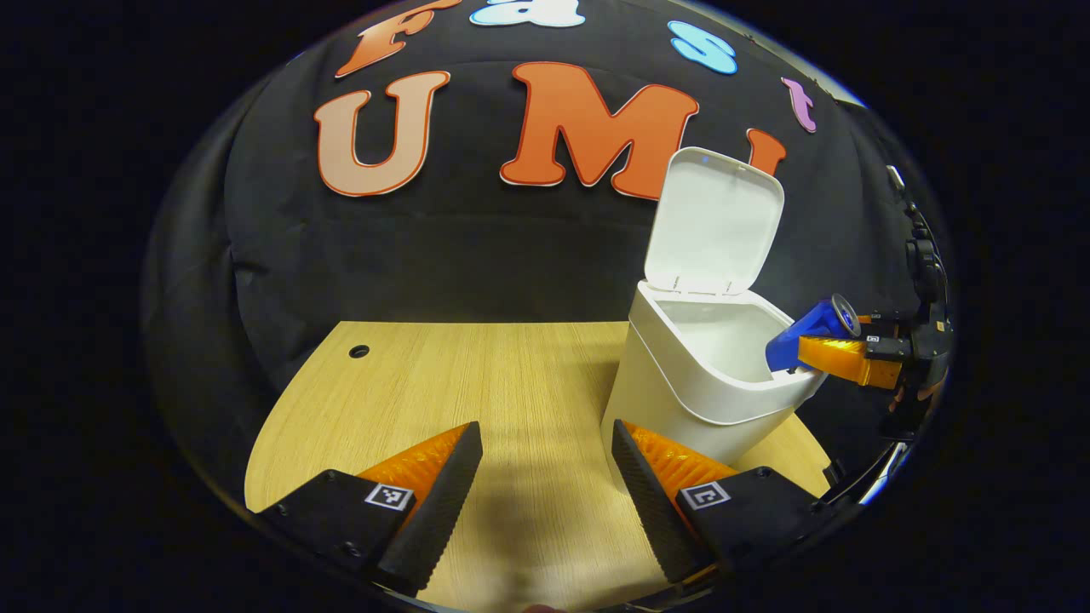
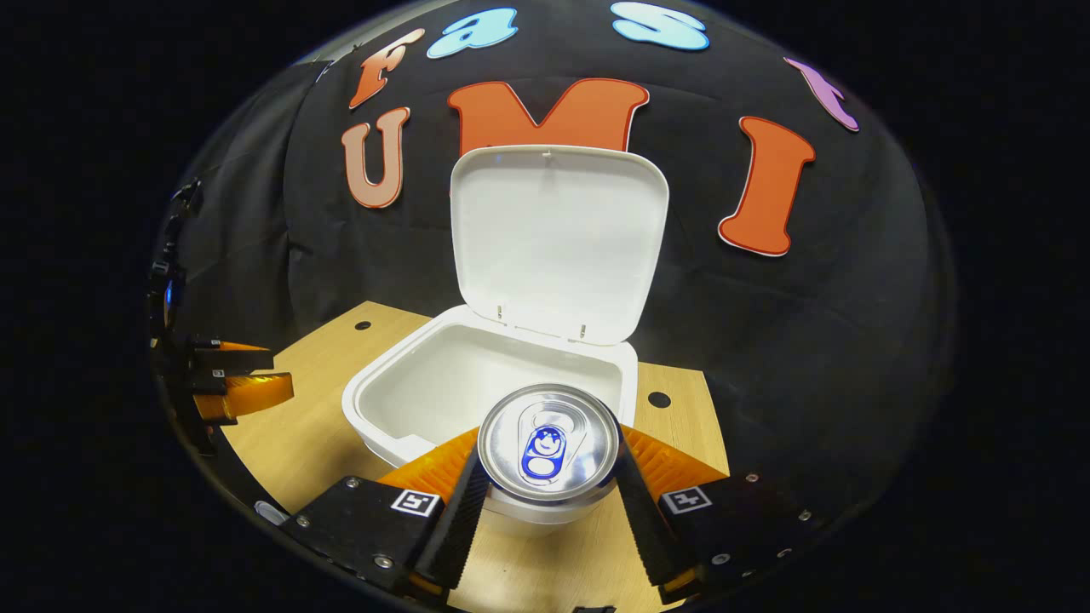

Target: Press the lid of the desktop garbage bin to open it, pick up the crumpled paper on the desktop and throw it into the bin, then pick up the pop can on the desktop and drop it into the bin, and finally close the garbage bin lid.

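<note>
Right tongs (image 2: 545, 498) grasping the pop can (image 2: 548, 443) at the open bin's (image 2: 375, 409) rim; left tongs (image 1: 545, 477) released above the tabletop (image 1: 443, 375).

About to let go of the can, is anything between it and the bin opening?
Nothing visible. The lid stands upright at the back, the can sits in the right tongs at the bin rim, and the left tongs are apart from it.

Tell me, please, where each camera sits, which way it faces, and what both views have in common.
Left gripper view: rides on the left claw, low over the wooden table, facing the bin from its side; its own open fingers show.
Right gripper view: rides on the right claw, facing the bin's open lid from the front; its fingers grip the pop can.
Shared: bin, lid, table, can, and each shows the other claw.
</note>
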